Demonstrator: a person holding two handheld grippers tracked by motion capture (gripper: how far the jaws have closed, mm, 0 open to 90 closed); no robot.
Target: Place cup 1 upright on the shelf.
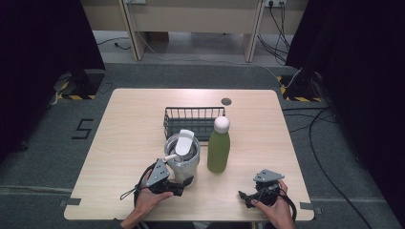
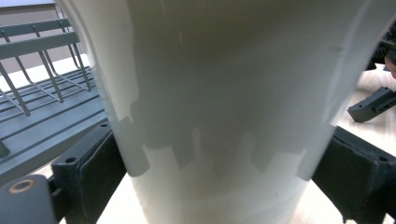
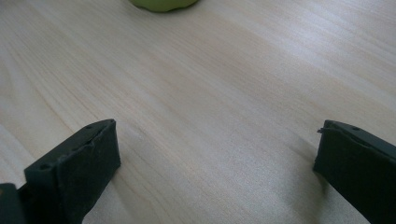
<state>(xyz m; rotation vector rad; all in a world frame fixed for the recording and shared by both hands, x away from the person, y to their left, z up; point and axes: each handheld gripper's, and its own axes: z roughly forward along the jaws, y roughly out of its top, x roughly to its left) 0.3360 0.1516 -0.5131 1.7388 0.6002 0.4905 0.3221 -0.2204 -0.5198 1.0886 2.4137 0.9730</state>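
A white tumbler [image 1: 183,160] with a lid and flip spout stands near the table's front centre. My left gripper [image 1: 184,183] is at its base; in the left gripper view the tumbler's wall [image 2: 224,93] sits between both jaws, whose pads press its sides. A green bottle [image 1: 218,148] with a white cap stands upright just right of the tumbler. My right gripper [image 1: 246,196] rests low at the front right, open, with bare wood between its jaws [image 3: 215,158]. The bottle's base [image 3: 163,3] peeks in at the top of the right gripper view.
A dark wire basket [image 1: 191,114] stands behind the tumbler and bottle, also seen at left as the basket [image 2: 42,107]. The light wooden table [image 1: 133,124] has a small round grommet [image 1: 226,101] at the back. Floor cables run at the right.
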